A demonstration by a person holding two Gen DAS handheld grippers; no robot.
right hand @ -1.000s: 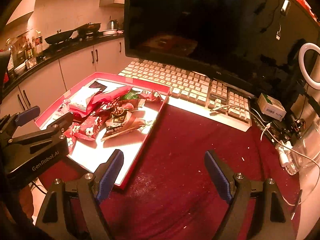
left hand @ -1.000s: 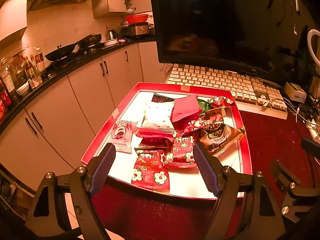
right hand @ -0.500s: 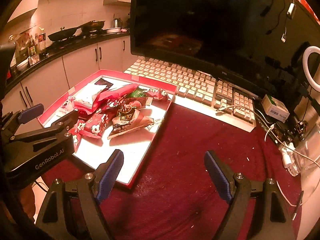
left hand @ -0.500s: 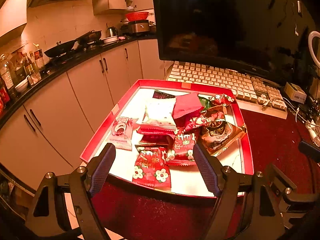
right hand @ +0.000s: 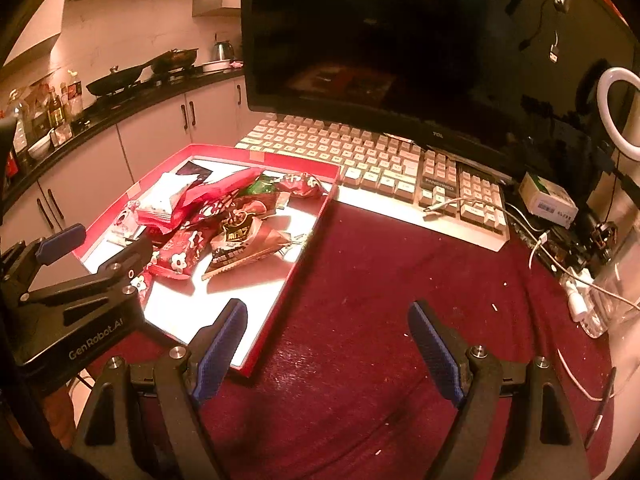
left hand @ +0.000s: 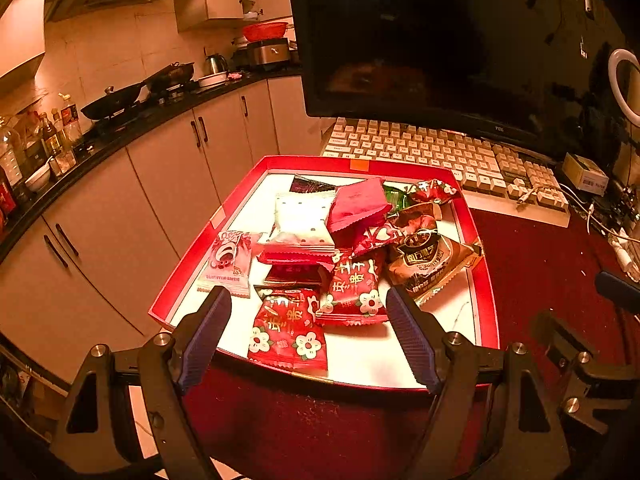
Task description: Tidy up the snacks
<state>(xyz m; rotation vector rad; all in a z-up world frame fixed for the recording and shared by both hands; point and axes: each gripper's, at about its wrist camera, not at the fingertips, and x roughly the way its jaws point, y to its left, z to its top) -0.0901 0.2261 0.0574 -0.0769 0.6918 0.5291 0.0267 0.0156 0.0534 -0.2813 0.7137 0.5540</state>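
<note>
Left gripper: nearer flowered red packet, fingers apart | right gripper: apart, empty | snack pile unchanged in tray

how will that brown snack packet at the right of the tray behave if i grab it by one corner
The brown packet looks puffed and crinkled, so it is probably light and floppy, sagging from a corner. Its glossy film may slip between the pads. It leans on the red packets, so lifting it may shift them.
</note>
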